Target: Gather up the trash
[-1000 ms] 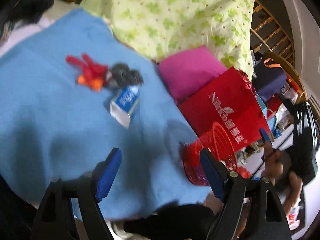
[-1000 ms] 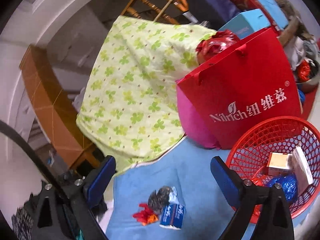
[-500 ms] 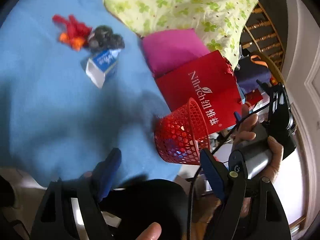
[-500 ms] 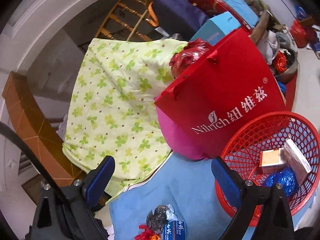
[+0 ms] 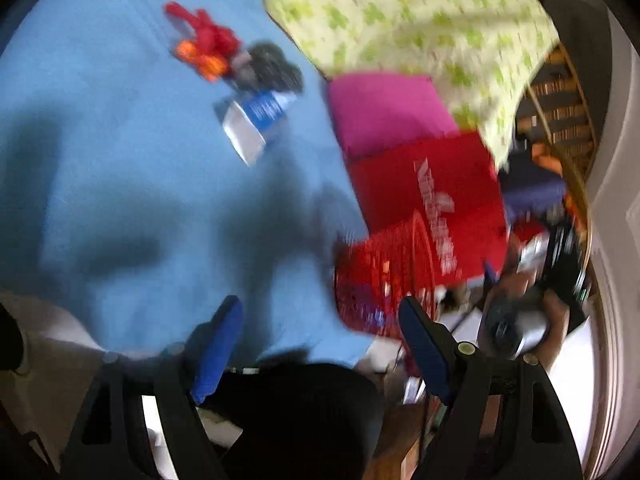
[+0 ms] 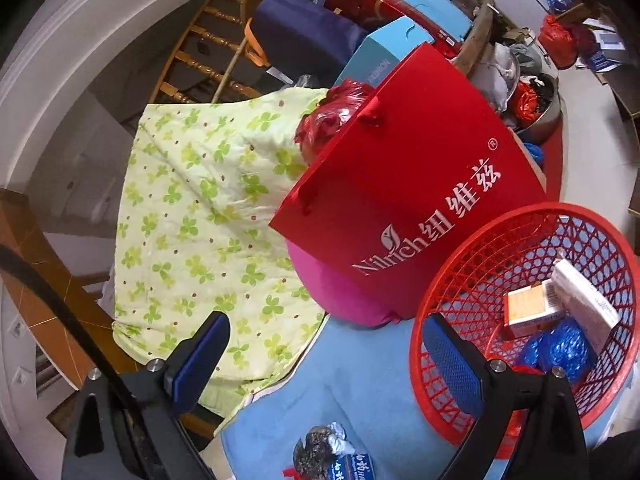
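Left wrist view is smeared with blur, but the layout reads: the left tongs (image 5: 320, 344) stand released, nothing between the blue pads, hanging over a blue cloth (image 5: 120, 200). Up the cloth lies the trash in one cluster: a red-orange scrap (image 5: 204, 46), a dark crumpled wad (image 5: 268, 68) and a small blue-and-white box (image 5: 256, 120), all touching or just beside one another, likely left bunched so each pick is short. The red basket (image 5: 376, 280) sits at the cloth's edge, near enough for quick drops. Over on the right wrist view, the right tongs (image 6: 324, 356) are released too, empty, aimed past the basket (image 6: 440, 300), which already holds a pale carton (image 6: 528, 308), a long white box (image 6: 584, 300) and a blue crumpled wrapper (image 6: 560, 344), so part of the job looks done. Behind stands a red gift bag (image 6: 400, 184) printed "Nilrich" with Chinese characters and an ® mark, propped against a pink cushion (image 6: 340, 292) and a clover-print quilt (image 6: 200, 220). The small box (image 6: 352, 468) shows white lettering, too cut off to read.
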